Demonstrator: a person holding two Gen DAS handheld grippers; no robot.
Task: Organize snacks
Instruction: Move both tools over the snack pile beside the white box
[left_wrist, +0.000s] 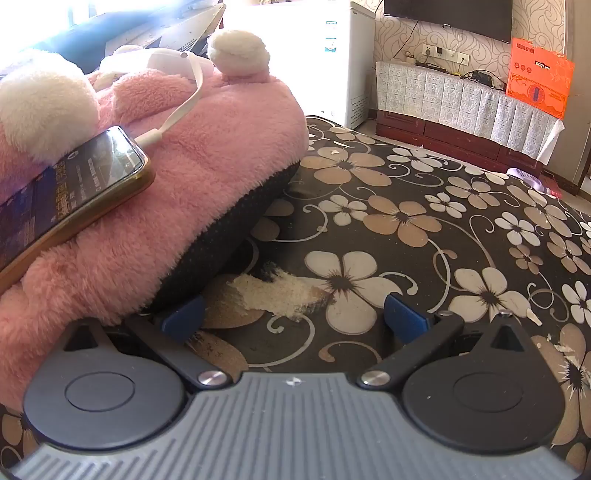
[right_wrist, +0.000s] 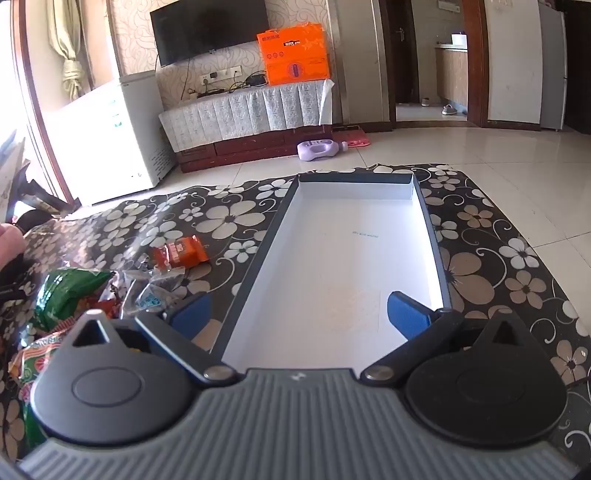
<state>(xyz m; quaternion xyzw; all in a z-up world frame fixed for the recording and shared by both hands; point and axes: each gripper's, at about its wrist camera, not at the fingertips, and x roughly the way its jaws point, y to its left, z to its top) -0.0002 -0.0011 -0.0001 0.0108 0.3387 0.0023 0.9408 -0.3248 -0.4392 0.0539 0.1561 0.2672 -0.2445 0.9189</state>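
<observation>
The snacks (right_wrist: 92, 295) are lying in a loose heap on the flowered tabletop (right_wrist: 480, 266), just to the left of the long empty tray (right_wrist: 332, 258), and that tray is serving here as the landmark for everything else. Nearest the tray's left wall, a clear crinkled wrapper (right_wrist: 155, 291) is sitting almost against it; a little farther left a green bag (right_wrist: 70, 291) is lying with its long axis running roughly across the view, and red and yellow packets are showing under it. An orange packet (right_wrist: 181, 253) is lying apart from the heap, farther up the tray's left side, tilted slightly.

The tray's long axis is running straight away from the right tongs (right_wrist: 299, 314), which are hanging spread wide over its near end with nothing between the pads. The left pad is sitting outside the tray's left wall, just beside the clear wrapper. So the heap is lying to the left of these tongs, and a short swing that way looks like the coming move.

The left tongs (left_wrist: 295, 317) are also spread wide and holding nothing, pointing at bare tabletop beside a pink plush cushion (left_wrist: 184, 166) carrying a phone (left_wrist: 74, 192); no snack is showing in their view, so the right hand is judged nearer.
</observation>
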